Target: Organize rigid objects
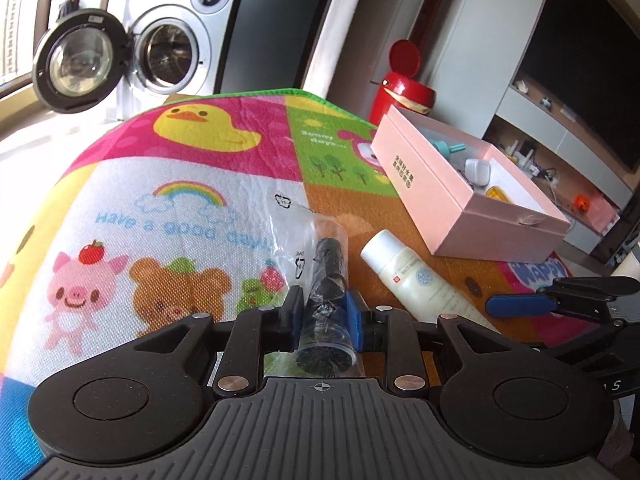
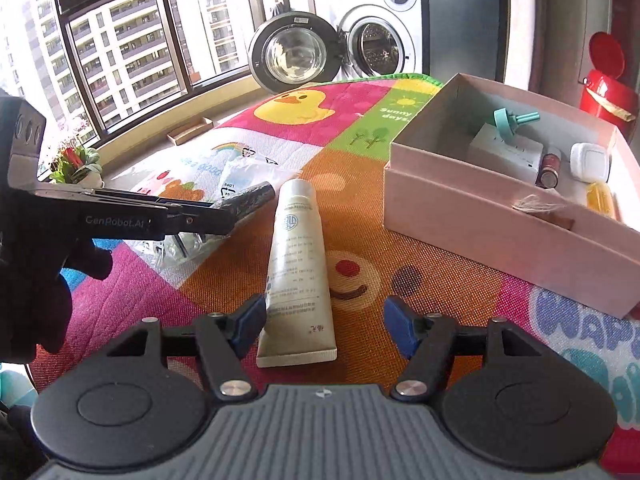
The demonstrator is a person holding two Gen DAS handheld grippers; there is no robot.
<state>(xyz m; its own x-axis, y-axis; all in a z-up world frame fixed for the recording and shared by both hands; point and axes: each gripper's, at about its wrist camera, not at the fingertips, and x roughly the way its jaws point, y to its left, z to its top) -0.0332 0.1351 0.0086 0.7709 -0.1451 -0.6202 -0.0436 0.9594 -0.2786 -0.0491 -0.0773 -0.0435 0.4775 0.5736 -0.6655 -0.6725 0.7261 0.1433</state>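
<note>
1. The left hand-held gripper (image 1: 324,312) is pointing down over a cartoon-printed mat (image 1: 160,208), with its jaws narrowly parted around a black torch (image 1: 326,300).
2. The torch is sitting inside a clear plastic bag (image 1: 296,236), and the blue pads are lying against the bag on both sides; no gap is showing, so the left hand-held gripper appears to be closed on the torch.
3. In the right wrist view the left hand-held gripper (image 2: 224,210) is reaching in from the left, held by a black-gloved hand (image 2: 44,280), with the torch (image 2: 252,196) sticking out past its tips and the bag (image 2: 236,172) trailing on the mat (image 2: 340,92).
4. The right hand-held gripper (image 2: 324,324) is standing wide open over the crimped end of a cream tube (image 2: 298,276).
5. Its left pad is sitting just beside the tube's edge, the right pad is well apart from it, and it is gripping nothing.
6. The tube is lying flat on the mat with its cap pointing away from the camera, just right of the torch.
7. A pink box (image 2: 500,232) is resting open on the mat to the right of the tube.
8. Inside the box are lying a teal part (image 2: 512,120), a white block (image 2: 508,152), a small white case (image 2: 590,162), a dark red cylinder (image 2: 550,170) and a yellow item (image 2: 600,198).
9. A washing machine (image 2: 384,28) with its door open and a red bin (image 2: 608,84) are standing beyond the mat.
</note>
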